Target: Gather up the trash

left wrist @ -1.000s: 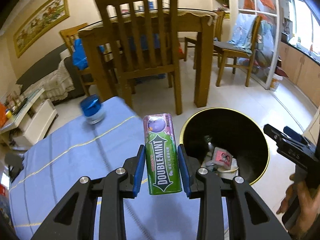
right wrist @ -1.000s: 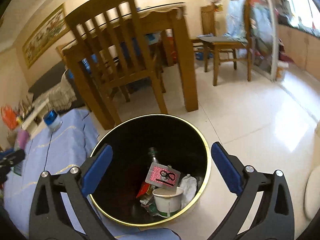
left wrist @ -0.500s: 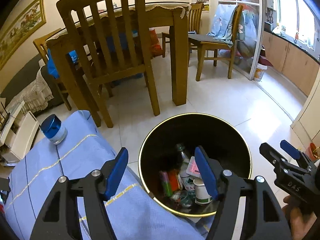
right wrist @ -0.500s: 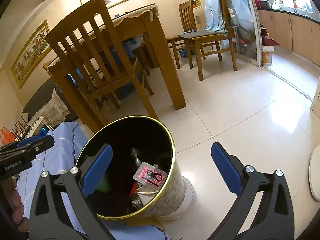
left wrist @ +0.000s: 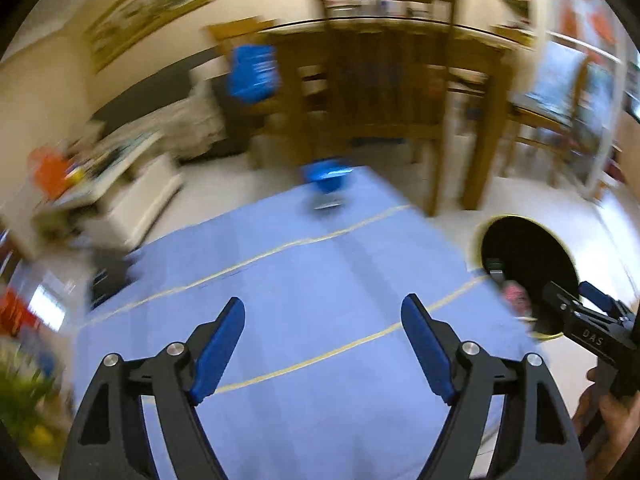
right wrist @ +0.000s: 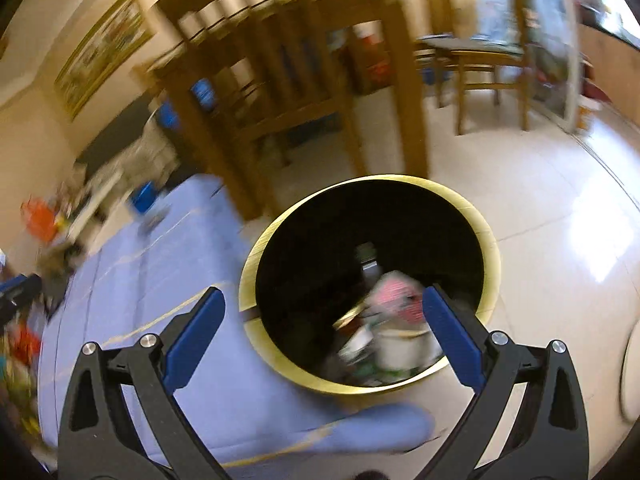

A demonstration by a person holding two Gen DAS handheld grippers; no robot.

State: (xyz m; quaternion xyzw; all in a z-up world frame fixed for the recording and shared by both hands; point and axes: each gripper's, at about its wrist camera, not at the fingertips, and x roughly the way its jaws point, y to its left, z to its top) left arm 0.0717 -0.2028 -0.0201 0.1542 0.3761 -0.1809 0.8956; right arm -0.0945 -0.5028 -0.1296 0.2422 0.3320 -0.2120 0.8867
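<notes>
Blue cloth (left wrist: 320, 280) with thin yellow lines covers the work surface; it reads as soft woven fabric, flat, draped at the near edge. Both views are motion-blurred. At far left of the left wrist view sits a blurred patch of colourful clutter (left wrist: 24, 384), possibly more trash; cannot tell. Left gripper (left wrist: 323, 344) hangs over the cloth, jaws spread wide, nothing between them. Blue-capped jar (left wrist: 327, 184) stands at the far cloth edge, small, round. To the right, just beside the cloth, stands the bin (right wrist: 490, 240): round, black inside, gold rim. Inside it lie collected trash pieces (right wrist: 394, 312), a pale cup and a pink-patterned card among them. Right gripper (right wrist: 323, 324) hovers above the bin, jaws also wide, empty.

Judgement: between items; next move calls for finding and reaching another piece
</notes>
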